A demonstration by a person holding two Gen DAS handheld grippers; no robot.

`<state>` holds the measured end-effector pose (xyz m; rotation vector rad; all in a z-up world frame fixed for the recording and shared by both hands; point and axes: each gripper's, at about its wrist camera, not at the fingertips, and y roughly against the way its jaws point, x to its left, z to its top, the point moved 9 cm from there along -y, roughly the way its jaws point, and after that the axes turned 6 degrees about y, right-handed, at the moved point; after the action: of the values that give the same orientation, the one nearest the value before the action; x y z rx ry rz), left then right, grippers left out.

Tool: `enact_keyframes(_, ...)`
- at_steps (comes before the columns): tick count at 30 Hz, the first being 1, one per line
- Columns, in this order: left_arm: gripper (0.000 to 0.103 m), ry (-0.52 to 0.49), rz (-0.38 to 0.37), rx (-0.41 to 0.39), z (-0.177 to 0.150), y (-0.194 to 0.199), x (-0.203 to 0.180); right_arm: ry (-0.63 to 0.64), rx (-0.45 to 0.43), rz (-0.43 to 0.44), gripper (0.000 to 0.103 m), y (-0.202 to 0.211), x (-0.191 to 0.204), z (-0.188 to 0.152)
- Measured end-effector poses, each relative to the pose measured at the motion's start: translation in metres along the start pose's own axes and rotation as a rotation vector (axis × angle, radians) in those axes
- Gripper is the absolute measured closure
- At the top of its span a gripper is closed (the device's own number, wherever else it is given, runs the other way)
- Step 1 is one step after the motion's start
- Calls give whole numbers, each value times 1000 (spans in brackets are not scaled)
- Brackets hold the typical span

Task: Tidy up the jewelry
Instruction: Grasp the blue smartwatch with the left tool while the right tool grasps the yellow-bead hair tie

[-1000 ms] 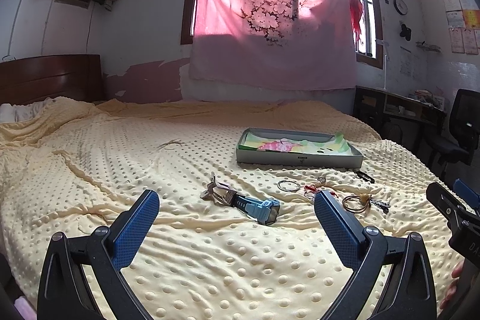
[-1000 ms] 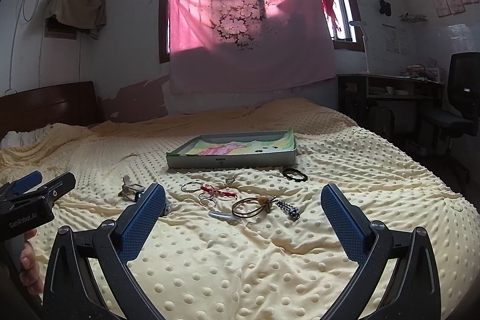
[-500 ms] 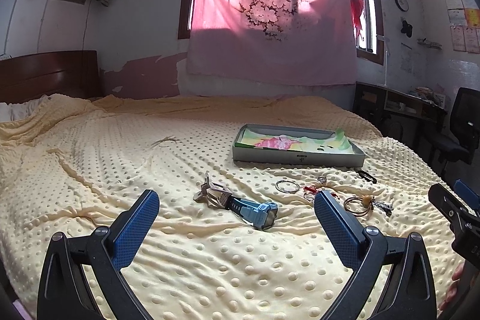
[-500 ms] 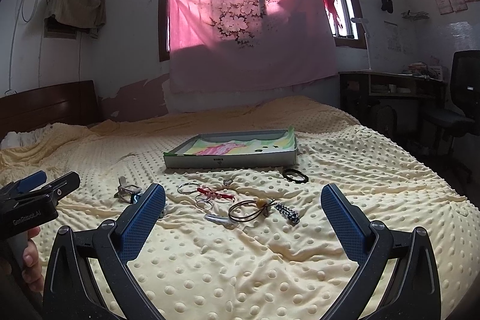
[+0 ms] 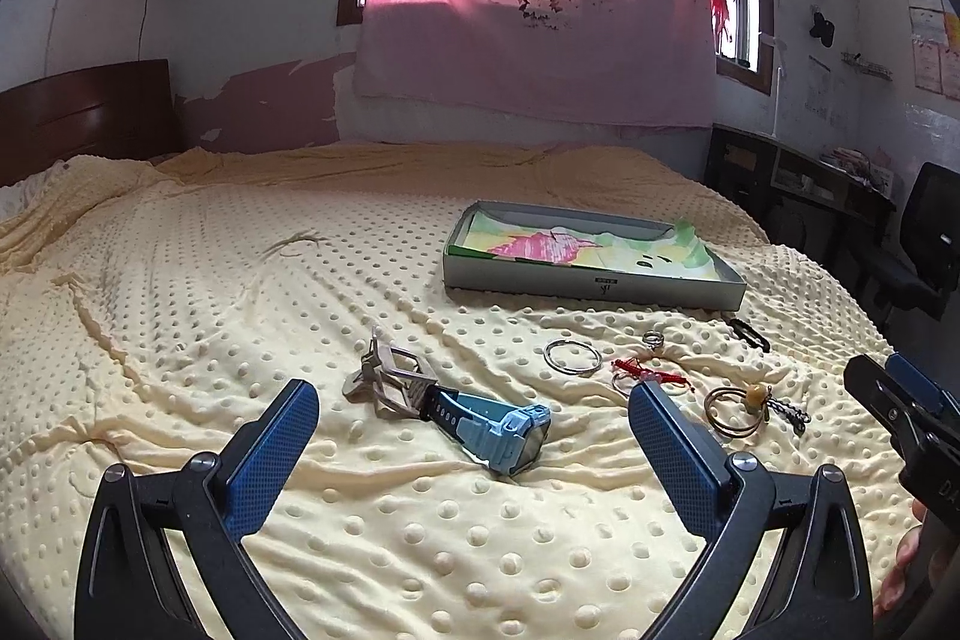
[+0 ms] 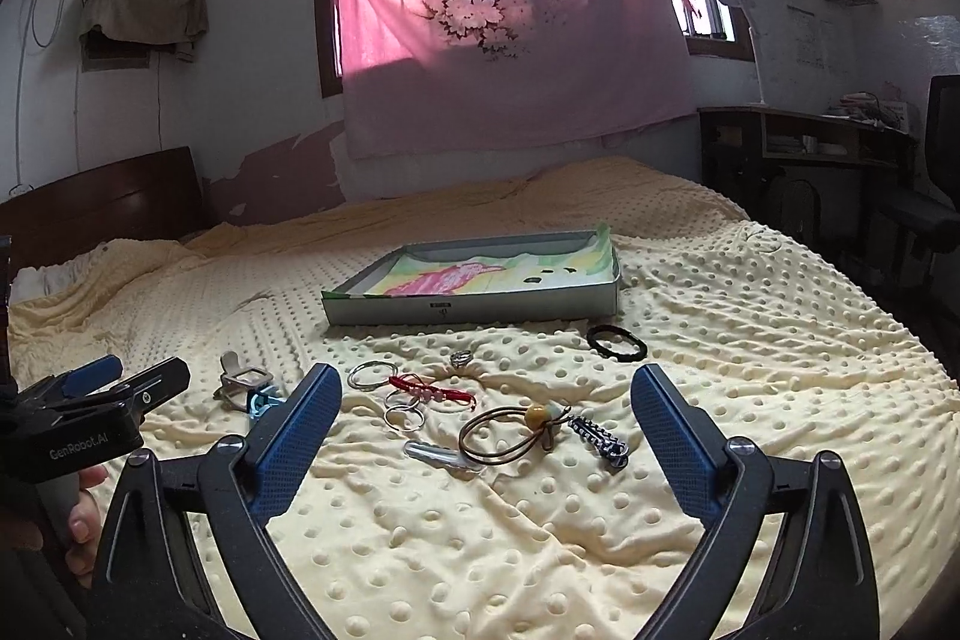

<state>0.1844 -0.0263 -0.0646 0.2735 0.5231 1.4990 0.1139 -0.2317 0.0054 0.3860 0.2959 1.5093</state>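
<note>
Blue watch [image 5: 498, 421], silver ring [image 6: 370, 374], black band [image 6: 616, 342], tray [image 6: 474, 311]

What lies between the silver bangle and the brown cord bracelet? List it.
In the right wrist view, between the silver bangle and the brown cord bracelet: a red braided bracelet and a smaller silver ring.

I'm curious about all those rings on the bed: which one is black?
The black band, lying alone right of the others, near the tray's right corner. The two silver hoops are plain shiny metal.

Both grippers are closer to the jewelry on the bed now; the right gripper [image 6: 483, 394] has its fingers closing a bit, nothing between them yet.
</note>
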Motion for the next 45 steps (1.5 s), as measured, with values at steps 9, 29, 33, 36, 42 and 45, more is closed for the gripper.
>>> enact_keyframes(9, 14, 23, -17, 165, -19, -52, 1, -63, 211, -1, 51, -61, -12, -33)
enact_keyframes(29, 61, 6, -89, 363, -50, -96, -11, -133, 365, 69, 75, -110, -9, -61)
enact_keyframes(33, 70, -19, -108, 361, -50, -95, -17, -136, 382, 62, 88, -116, -10, -64)
enact_keyframes(36, 72, -30, -118, 356, -50, -93, -20, -139, 389, 72, 95, -119, -10, -65)
enact_keyframes(42, 75, -31, -170, 327, -46, -81, -25, -127, 331, 119, 98, -108, -2, -55)
enact_keyframes(45, 76, -33, -212, 309, -42, -73, -32, -106, 303, 140, 98, -101, 5, -49)
